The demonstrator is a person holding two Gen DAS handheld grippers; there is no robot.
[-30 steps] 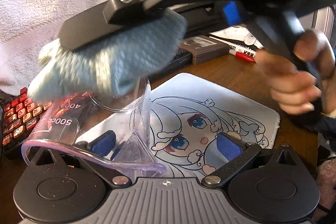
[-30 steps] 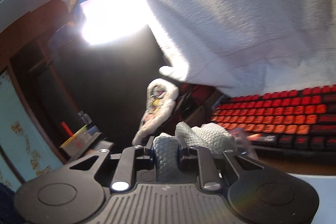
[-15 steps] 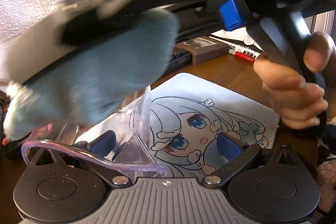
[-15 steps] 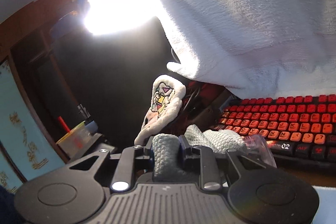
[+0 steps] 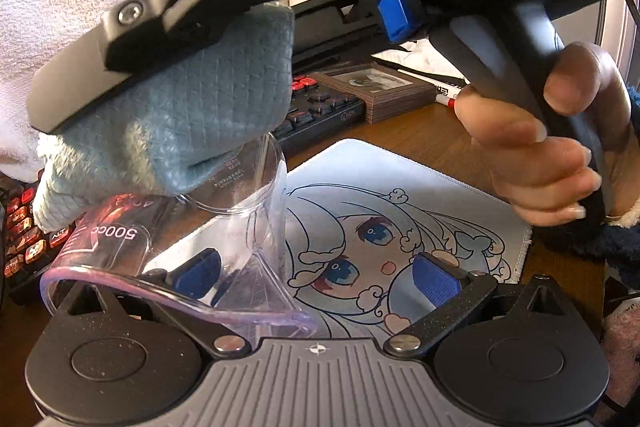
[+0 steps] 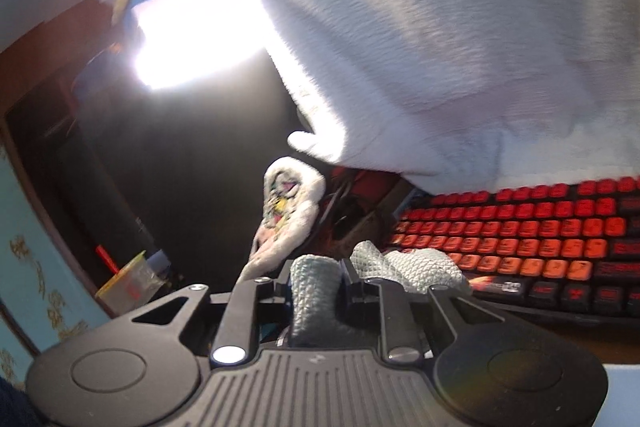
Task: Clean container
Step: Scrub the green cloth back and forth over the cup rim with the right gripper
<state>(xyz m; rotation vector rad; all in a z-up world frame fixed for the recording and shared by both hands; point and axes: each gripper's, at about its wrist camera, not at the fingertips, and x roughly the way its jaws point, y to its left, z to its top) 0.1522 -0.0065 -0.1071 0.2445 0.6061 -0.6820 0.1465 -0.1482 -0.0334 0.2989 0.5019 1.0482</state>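
Left gripper (image 5: 316, 273) has its fingers spread wide, blue pads well apart. The clear plastic measuring cup (image 5: 224, 227) (500cc mark on the side) sits tipped on its side between them w/ its rim right up at the cam. The left pad shows through the cup wall, so tbh can't tell if it's actually clamping anything or the cup's just resting there.

Right gripper (image 6: 316, 287) is squeezed closed on a blue-grey waffle cloth (image 5: 180, 123), and from the left cam you can see that cloth pressed against the far end of the cup, touching the base. The person's hand (image 5: 552, 147) is wrapped round the right gripper's handle.

All this hangs over a mousepad (image 5: 400, 195) w/ an anime girl print, lying on a brown wood desk (image 5: 420, 131). Red/black keyboard (image 6: 520, 239) runs along the pad's left edge, and a small wood-frame pic (image 5: 372, 87) + a marker (image 5: 448, 99) sit near the desk's far edge. White fluffy sleeve (image 6: 440, 27) fills the top of the right cam.
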